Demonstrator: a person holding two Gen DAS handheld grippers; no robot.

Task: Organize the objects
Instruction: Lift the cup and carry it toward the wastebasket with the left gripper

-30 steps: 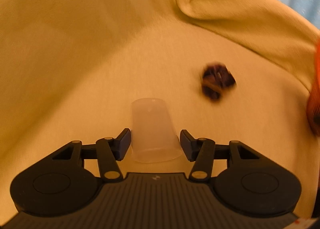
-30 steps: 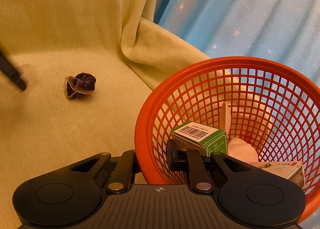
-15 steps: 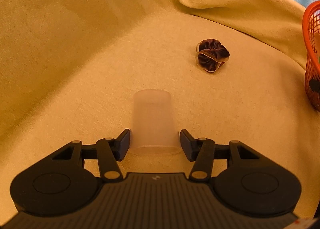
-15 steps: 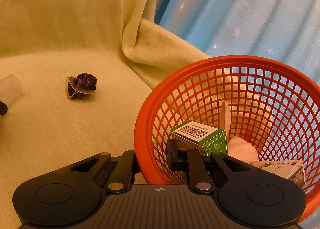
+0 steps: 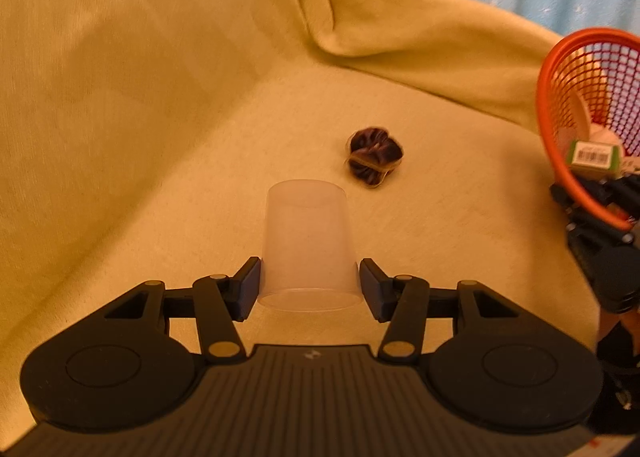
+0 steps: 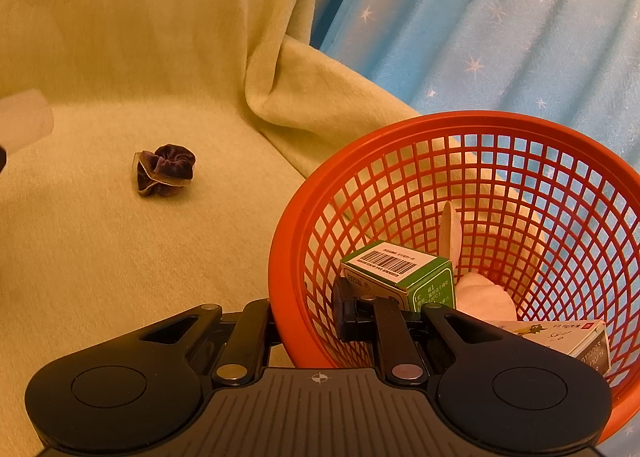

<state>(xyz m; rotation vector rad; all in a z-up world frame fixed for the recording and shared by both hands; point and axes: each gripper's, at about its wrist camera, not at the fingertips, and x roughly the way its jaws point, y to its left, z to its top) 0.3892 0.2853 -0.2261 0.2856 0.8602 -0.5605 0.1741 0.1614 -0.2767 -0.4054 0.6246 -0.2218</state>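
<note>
translucent plastic makes the cup (image 5: 308, 245) a slippery thing to carry: it sits mouth toward the camera at the lower middle of the left wrist view, pinched near its rim by the left claw (image 5: 309, 289), whose jaws are clamped on its two sides. the wall is thin and tapered, so i judge a harder squeeze could buckle it, and a looser one could let it slide out forward and drop onto the yellow blanket (image 5: 160, 137).

right of the cup, at the centre of that view, lies the dark scrunchie (image 5: 374, 162), apart from everything, not yet gathered. a low pass with the cup could brush it aside.

at the right edge stands the orange basket (image 5: 560, 145). in the right wrist view it fills the lower right, with the right claw (image 6: 304, 317) closed together on its near rim, one jaw outside and one inside. a green box (image 6: 400, 271), a white cloth (image 6: 484, 293) and a flat carton (image 6: 560, 337) lie in it. the basket looks tilted on that single grip, so a cup landing hard, or a slip of the rim, could tip it and spill them.
</note>
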